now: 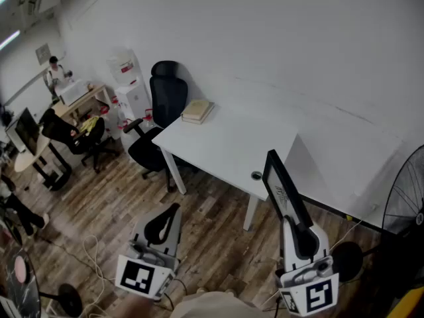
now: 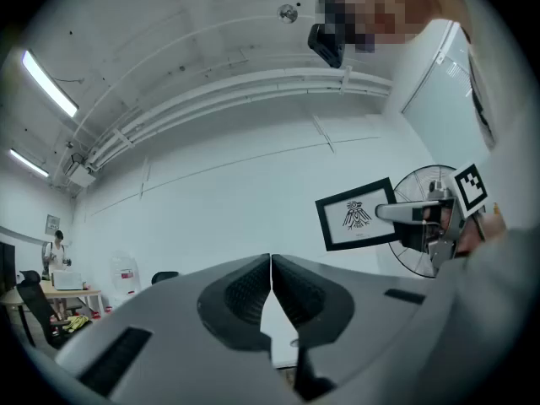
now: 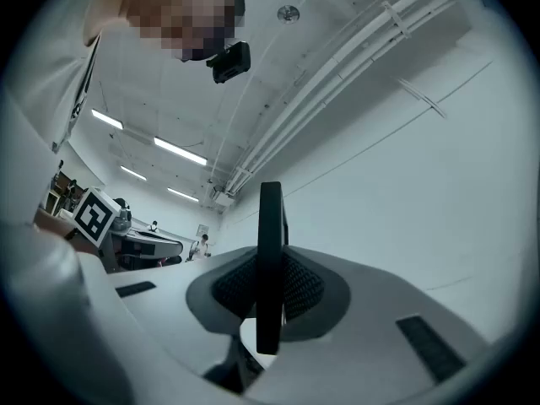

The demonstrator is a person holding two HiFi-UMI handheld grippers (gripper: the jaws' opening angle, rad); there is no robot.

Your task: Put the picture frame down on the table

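A black picture frame [image 1: 283, 189] with a bird print is held upright in the air, in front of the white table [image 1: 218, 141]. My right gripper [image 1: 296, 225] is shut on its lower edge. In the right gripper view the frame [image 3: 269, 260] shows edge-on between the jaws. The left gripper view shows the frame [image 2: 359, 214] face-on at the right, with the bird drawing. My left gripper [image 1: 171, 209] is shut and holds nothing, low at the left over the wooden floor; its jaws meet in its own view [image 2: 270, 270].
A book [image 1: 197, 110] lies on the table's far corner. A black office chair [image 1: 159, 121] stands at the table's left end. A floor fan [image 1: 405, 194] is at the right. Desks, chairs and a person [image 1: 54, 75] are at the far left.
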